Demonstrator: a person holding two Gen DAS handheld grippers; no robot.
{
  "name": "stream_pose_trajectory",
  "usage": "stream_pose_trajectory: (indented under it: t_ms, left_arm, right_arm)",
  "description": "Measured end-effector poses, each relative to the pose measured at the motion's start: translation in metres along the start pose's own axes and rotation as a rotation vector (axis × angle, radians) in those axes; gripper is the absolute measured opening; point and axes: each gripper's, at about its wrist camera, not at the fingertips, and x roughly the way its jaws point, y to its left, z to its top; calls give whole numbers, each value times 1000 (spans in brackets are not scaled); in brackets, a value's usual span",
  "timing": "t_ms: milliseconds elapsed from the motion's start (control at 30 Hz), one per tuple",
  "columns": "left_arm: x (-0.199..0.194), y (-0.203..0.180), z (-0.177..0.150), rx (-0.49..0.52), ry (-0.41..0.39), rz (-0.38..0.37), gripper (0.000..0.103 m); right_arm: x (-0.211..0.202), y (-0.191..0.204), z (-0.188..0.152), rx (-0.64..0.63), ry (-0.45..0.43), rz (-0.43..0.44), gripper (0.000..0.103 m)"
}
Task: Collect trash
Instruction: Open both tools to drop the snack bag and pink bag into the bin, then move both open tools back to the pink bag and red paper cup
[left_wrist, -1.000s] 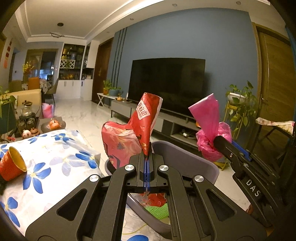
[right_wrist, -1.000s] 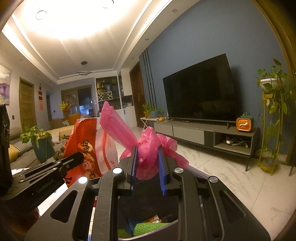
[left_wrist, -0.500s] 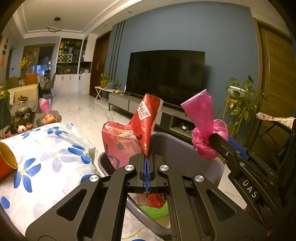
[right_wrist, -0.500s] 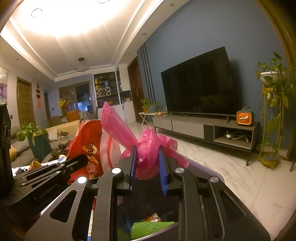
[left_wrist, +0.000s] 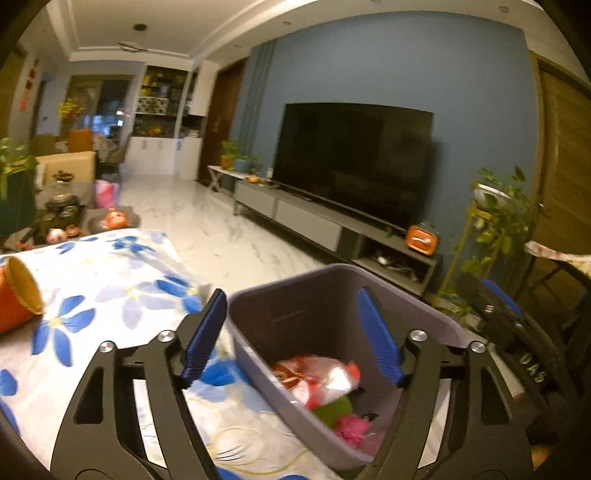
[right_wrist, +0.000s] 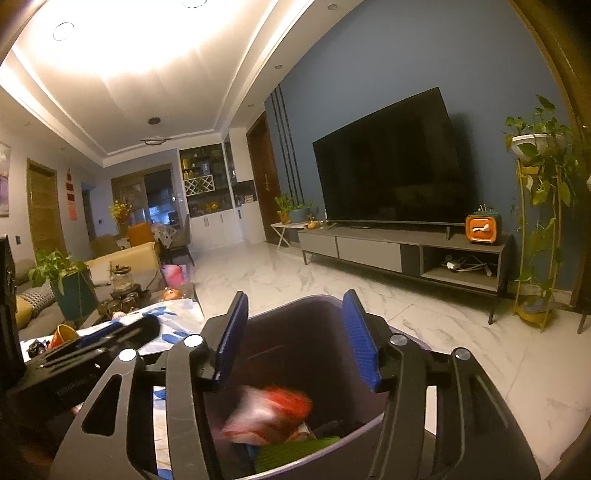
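Both hand-held grippers hang over the bin (left_wrist: 424, 314), jaws opening with nothing between them: left gripper (left_wrist: 291, 334), right gripper (right_wrist: 295, 332). The red wrapper (left_wrist: 317, 380) and pink bag (left_wrist: 352, 428) lie inside the bin. The next piece, probably an orange cup (left_wrist: 16, 291), lies on its side on the bench (left_wrist: 110, 295), mouth turned rightward, left of the left gripper, which is nearer.
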Motion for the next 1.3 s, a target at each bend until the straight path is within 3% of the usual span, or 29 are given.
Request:
stream_pose_trajectory:
  t_ms: [167, 400, 700, 933, 1300]
  left_arm:
    - [-22, 12, -2, -18, -34, 81, 87]
    - [-60, 26, -10, -14, -47, 196, 90]
    - [-118, 54, -23, -26, -57, 354, 91]
    - [-170, 90, -37, -55, -73, 524, 91]
    - [-251, 161, -52, -116, -101, 779, 91]
  right_arm:
    - [-10, 4, 0, -14, -19, -16, 66]
    - [-25, 12, -1, -27, -23, -33, 83]
    - [-44, 35, -7, -34, 1, -13, 86]
    - [-56, 70, -13, -43, 15, 72, 86]
    - [-57, 166, -37, -99, 90, 301, 87]
